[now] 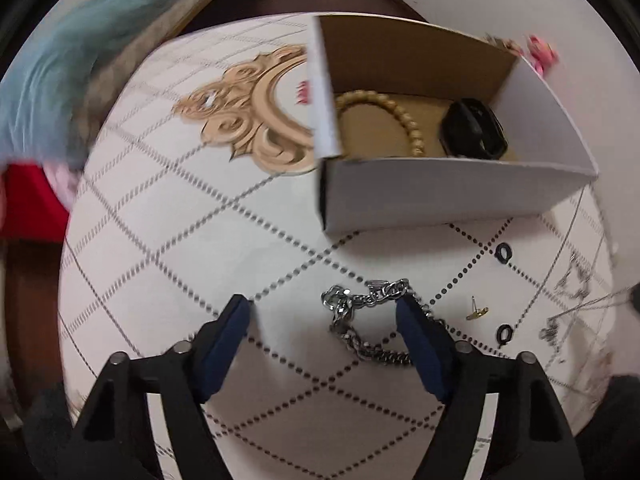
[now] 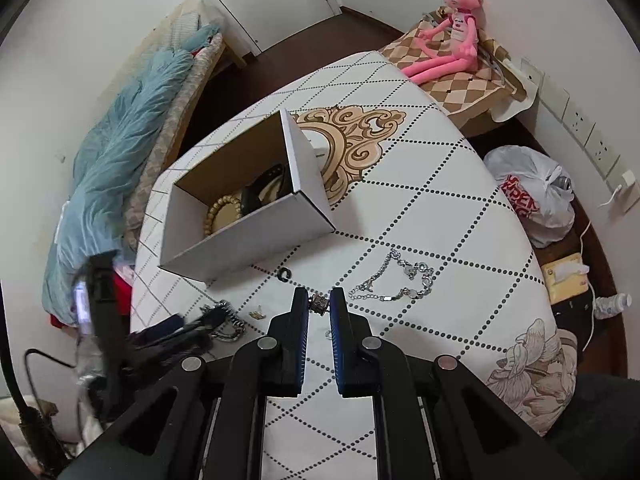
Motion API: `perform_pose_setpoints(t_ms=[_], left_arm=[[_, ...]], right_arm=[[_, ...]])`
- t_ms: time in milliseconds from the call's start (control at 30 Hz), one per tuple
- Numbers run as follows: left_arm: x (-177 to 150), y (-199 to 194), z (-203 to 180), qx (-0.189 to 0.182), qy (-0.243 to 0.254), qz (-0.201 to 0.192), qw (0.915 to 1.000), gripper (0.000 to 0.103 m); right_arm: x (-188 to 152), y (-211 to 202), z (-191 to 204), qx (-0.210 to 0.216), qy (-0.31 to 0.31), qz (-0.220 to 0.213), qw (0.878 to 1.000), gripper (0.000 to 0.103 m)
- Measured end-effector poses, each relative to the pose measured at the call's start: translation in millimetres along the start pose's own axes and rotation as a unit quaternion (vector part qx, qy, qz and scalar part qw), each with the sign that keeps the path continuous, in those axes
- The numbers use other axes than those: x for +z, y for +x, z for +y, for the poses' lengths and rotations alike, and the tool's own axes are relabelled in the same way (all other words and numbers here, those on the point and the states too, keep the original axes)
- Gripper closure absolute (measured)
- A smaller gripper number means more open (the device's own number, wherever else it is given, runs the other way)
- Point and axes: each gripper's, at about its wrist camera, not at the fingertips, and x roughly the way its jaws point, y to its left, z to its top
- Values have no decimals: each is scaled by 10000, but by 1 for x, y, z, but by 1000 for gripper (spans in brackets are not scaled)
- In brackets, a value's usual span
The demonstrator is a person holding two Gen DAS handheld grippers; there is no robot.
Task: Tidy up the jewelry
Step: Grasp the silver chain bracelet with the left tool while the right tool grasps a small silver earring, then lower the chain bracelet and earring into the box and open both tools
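Left gripper [image 1: 324,308] spread wide, low over the table [image 1: 168,240], holding nothing. Heavy chain [image 1: 360,320] lying just ahead, bunched against the inner face of the right-hand finger [image 1: 420,344] and trailing behind it; long axis running roughly across the gap, so off-centre toward that side. Gold stud [image 1: 478,313] and two black rings [image 1: 503,253] further right, loose on the cloth, apart from one another. Box [image 1: 440,196] standing beyond the chain, open-topped, near wall facing the tongs; beads [image 1: 384,116] and black band [image 1: 474,128] already inside. Open cloth between chain and box, nothing obstructing a lift over the near wall. Right gripper [image 2: 320,304] nearly closed, pinching a small silver bead [image 2: 319,303] at the fingertips. Thin bracelet [image 2: 394,282] lying just right of those tips, spread in a loop. Judged: left gripper nearer the heavy chain, a slight shift rightward needed to centre it; right gripper's carry to the box lying forward and left. Table edge near on the right side, well clear of both pieces.
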Motion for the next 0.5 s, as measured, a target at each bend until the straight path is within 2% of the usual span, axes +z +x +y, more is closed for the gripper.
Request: perform_pose_setpoints(t_ms=[33,67,100,133,167,333,500], left_arm=[[0,-2,-3,-36,71,-78,9999,47],[0,-3,-6,-57,143,-112,9998,59],[0,-4,-9,-89,204,-131,9997,77],[1,-5,-11,-111,230,-139,9996,87],[1,-5,-12,-157,225,-130,9995,92],[-1,-16,-11,-511,55,-231,9984,95],[4,-48,4,-847,-83,-455,9953,95]], right_arm=[[1,-2,0,26,7,-15,10000,92],[3,-6,1,68,15,-42,10000,92],[5,-10,1,102,21,-61,9999,92],[7,-14,2,130,19,-84,9999,92],[9,-16,2,153,21,-100,9998,92],[17,-35,10,353,14,-217,9991,92],[27,-52,24,496,-105,-286,9983,92]])
